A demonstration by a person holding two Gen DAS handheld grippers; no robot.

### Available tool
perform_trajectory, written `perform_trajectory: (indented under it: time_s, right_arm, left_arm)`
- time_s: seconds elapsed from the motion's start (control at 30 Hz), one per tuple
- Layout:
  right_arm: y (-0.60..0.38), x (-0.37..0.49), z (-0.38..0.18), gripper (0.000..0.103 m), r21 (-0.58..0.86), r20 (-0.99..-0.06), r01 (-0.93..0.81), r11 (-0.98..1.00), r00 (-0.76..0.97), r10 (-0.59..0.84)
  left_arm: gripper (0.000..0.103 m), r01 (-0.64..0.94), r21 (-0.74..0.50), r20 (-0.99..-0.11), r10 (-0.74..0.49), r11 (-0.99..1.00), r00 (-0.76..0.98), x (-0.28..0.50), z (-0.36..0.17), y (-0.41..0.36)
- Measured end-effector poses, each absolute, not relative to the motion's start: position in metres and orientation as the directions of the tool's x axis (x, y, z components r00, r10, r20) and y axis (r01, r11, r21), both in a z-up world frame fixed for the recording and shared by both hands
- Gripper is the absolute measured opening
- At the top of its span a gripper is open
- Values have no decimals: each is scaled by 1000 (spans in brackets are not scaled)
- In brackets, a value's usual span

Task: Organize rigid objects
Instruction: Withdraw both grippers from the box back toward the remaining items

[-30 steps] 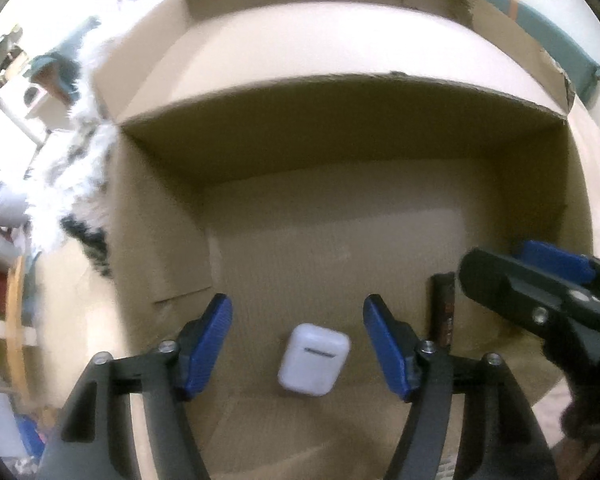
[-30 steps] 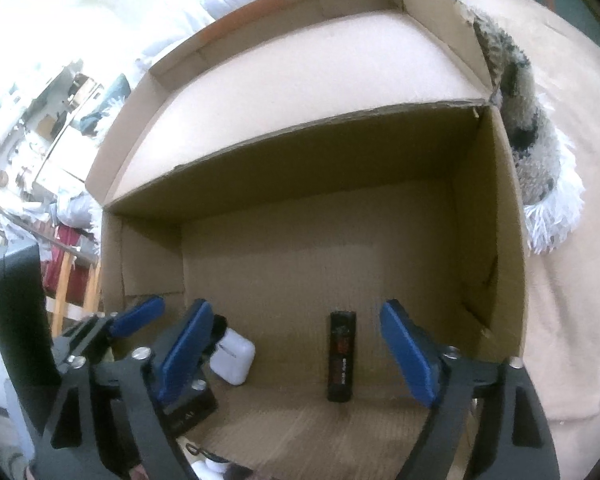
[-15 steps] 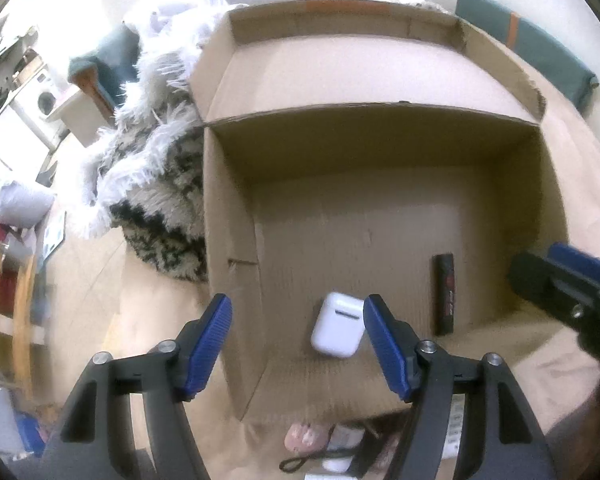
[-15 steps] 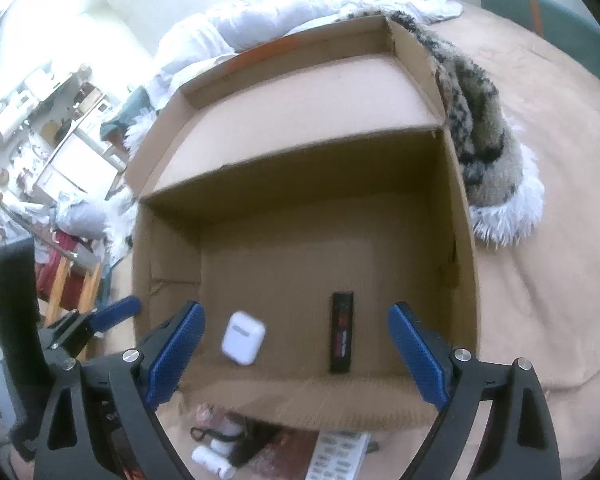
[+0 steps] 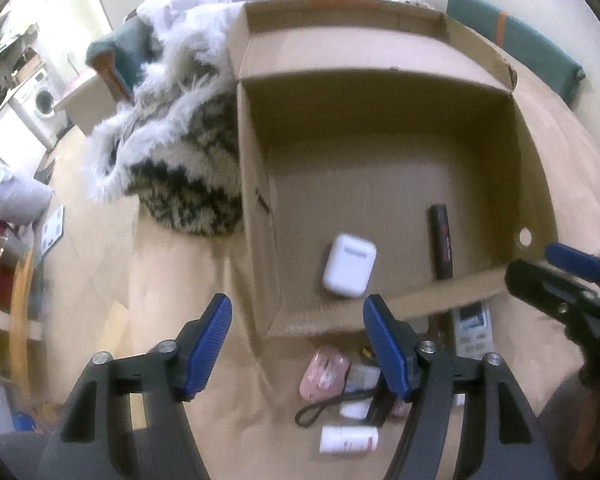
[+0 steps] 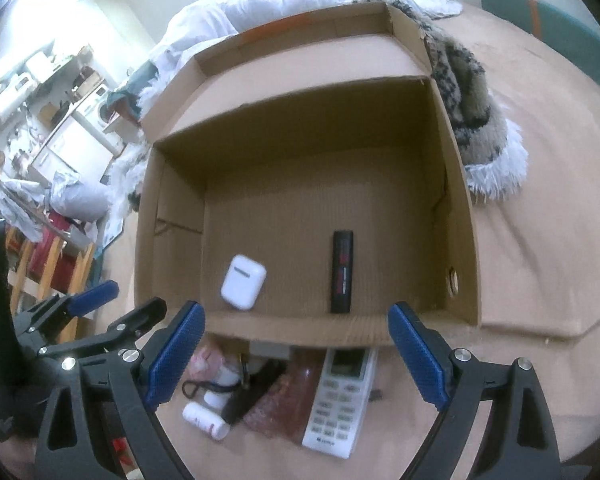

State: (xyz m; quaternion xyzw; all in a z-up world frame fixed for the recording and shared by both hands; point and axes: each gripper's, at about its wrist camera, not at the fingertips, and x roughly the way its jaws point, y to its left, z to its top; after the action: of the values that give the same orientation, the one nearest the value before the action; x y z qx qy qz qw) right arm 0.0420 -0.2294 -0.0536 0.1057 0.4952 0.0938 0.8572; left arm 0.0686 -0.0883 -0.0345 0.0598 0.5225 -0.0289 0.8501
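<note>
Both tools wide, empty: left tool (image 5: 296,336), right tool (image 6: 296,344). Risk: remote (image 6: 338,396) at 6 o'clock snags box (image 6: 300,330) lip, I reckon.

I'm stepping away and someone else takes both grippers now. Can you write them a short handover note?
Left gripper: open, holding nothing, above the box's near left corner.
Right gripper: open, holding nothing, above the box's near wall.
Box: open, on the tan cover. Inside, near the front wall, lie the white earbud case and the black stick, apart from each other.
Done: those two are packed.
Left: the pile in front of the box, outside it: remote, white tube, pink case, black looped cord and some smaller bits I cannot identify.
</note>
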Motion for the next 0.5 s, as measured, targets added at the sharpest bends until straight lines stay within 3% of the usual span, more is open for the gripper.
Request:
perform_trajectory:
  time_s: [0.5]
  right_arm:
    - [-234,10,-85,99,316,-871,46,947,409,271]
  left_arm:
    - [65,-23,-55,-927,-43,998,373,47,-62,-33]
